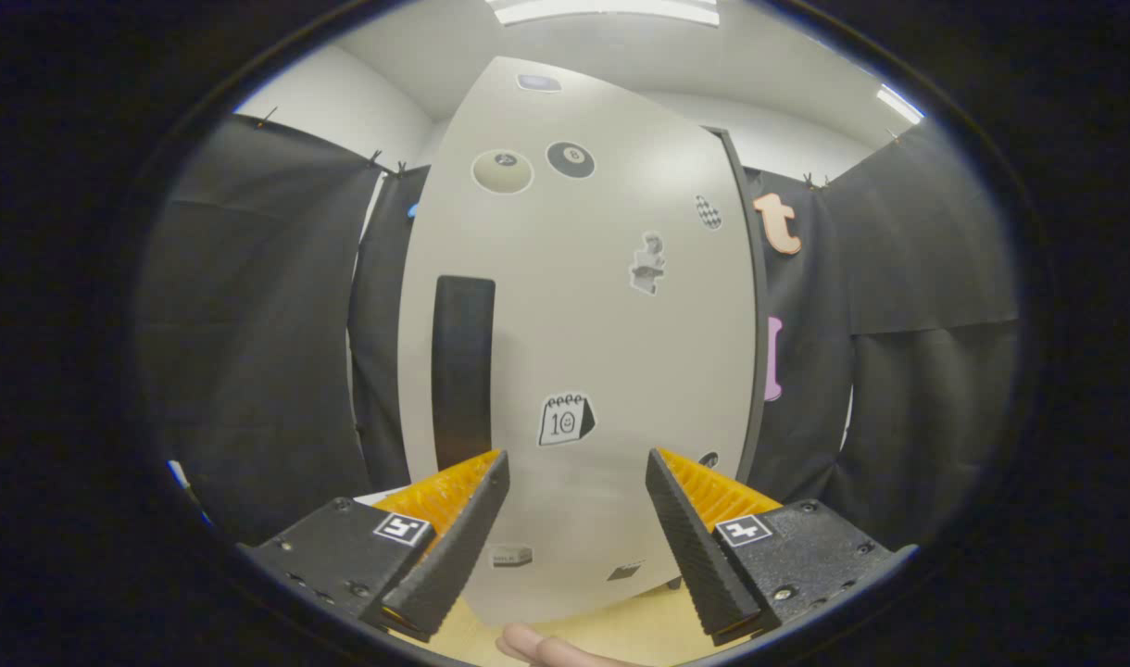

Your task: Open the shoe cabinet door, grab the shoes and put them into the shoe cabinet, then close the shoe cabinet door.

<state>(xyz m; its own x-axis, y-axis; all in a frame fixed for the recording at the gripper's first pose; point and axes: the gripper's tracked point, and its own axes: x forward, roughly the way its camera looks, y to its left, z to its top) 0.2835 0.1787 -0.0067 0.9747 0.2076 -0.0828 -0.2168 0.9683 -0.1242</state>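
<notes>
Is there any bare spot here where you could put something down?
Yes: the pale floor strip below the shoe cabinet door, between the open gripper fingers. A fingertip sits at its near edge. The door, with its dark handle, blocks passage ahead.

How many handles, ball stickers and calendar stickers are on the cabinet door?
Handle: 1
Ball stickers: 2
Calendar sticker: 1
Total: 4
The gripper is open, its fingers apart and pointing at the cabinet door, holding nothing.

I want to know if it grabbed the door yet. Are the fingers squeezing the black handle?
No. The gripper is open, and the black handle on the cabinet door sits beyond one finger, untouched.
</notes>
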